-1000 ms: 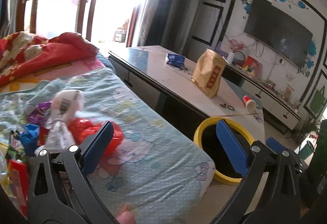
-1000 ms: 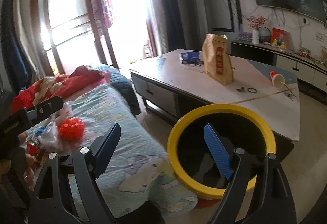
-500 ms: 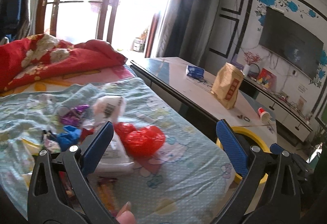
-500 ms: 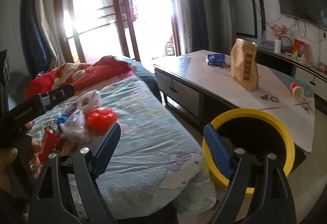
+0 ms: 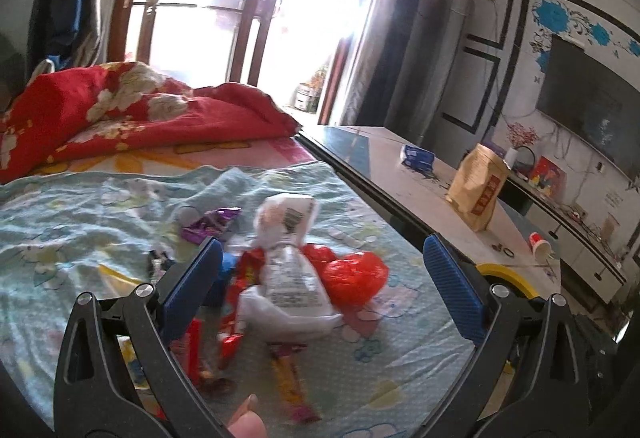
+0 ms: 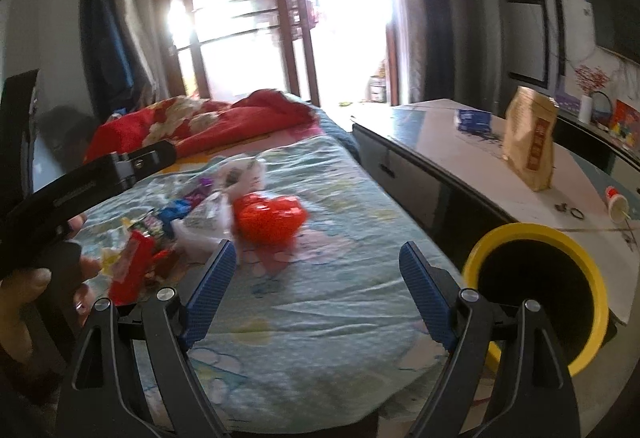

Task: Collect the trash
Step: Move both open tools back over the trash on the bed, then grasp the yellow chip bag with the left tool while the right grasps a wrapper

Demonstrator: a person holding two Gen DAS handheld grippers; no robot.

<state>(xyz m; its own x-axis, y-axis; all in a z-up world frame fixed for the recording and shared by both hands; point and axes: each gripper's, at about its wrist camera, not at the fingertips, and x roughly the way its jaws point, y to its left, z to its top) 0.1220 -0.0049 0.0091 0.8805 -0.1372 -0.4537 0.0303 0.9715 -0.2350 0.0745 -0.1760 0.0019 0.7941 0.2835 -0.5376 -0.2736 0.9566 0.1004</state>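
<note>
Trash: a heap of wrappers [image 5: 280, 278] and a red bag [image 6: 270, 216] lies on the bed [image 6: 320, 278], not collected.
Bin: yellow bin [image 6: 540, 298] beside the bed; its contents cannot be told.
Left gripper [image 5: 320, 278]: jaws spread, empty, near the heap.
Right gripper [image 6: 316, 278]: jaws spread, empty.
Left to do: probably nearly everything.

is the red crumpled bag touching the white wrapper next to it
Touching. In the left wrist view the red crumpled bag presses against the white wrapper with no sheet visible between them.
</note>
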